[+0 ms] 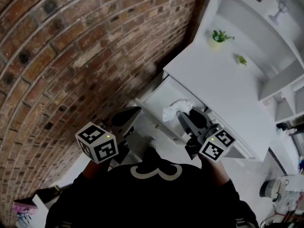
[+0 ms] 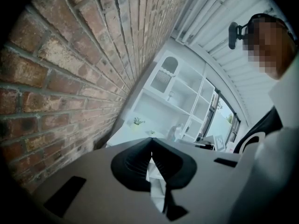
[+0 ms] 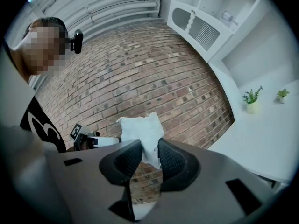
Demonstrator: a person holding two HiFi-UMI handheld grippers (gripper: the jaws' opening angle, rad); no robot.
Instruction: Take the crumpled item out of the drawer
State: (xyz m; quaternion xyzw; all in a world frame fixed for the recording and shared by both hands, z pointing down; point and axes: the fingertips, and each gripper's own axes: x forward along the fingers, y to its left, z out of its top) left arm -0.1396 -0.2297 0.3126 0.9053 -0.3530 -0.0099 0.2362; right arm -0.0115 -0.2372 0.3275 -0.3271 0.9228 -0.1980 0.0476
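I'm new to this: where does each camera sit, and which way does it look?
Head view: on the person's head, looking steeply down at the open drawer; black shirt, left tongs and right tongs show.
Left gripper view: on the left tongs, along their shut jaws toward brick wall and shelves; their head shows.
Right gripper view: on the right tongs, which grip the crumpled item, facing brick wall; black shirt shows.
Head and right views share that item.

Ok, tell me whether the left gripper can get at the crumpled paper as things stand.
Probably yes: the crumpled paper sticks out of the right gripper, nothing stands between it and the left gripper, whose shut fingers must open.
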